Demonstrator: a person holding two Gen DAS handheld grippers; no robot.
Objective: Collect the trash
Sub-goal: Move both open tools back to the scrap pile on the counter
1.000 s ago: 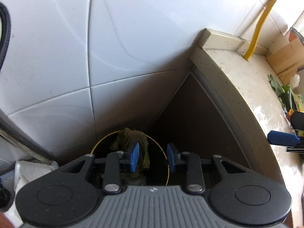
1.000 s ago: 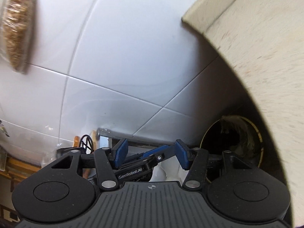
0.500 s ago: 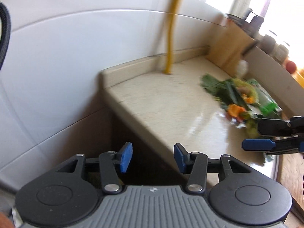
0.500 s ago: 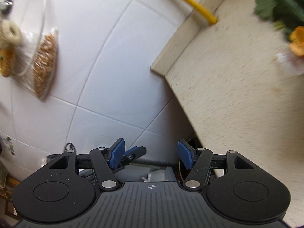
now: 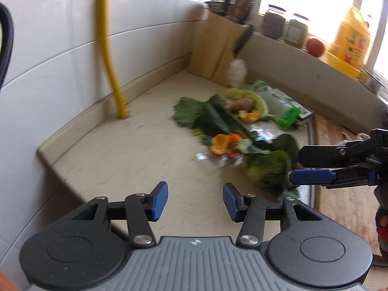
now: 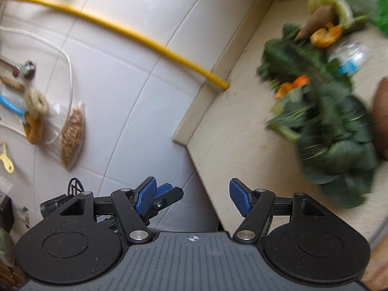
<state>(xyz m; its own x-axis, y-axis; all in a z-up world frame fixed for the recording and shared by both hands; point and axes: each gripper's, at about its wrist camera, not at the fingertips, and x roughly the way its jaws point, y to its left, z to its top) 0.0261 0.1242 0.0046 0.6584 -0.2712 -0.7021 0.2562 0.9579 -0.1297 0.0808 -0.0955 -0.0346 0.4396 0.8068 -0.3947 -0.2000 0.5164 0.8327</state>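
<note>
Now, your left gripper (image 5: 195,200) hovers empty over the surface (image 5: 126,145), jaws partly apart, just been opening. The yellow hose (image 5: 106,48) stands left. The trash pile (image 5: 232,131) of leaves and peels lies mid-surface. Your right gripper (image 6: 191,197) is wide, empty, just been opening, near the pile's right edge.

No text or label can be read.

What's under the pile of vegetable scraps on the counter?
Under the scraps, clear plastic wrapping pokes out on the beige counter. Anything beneath the leaves is covered.
</note>
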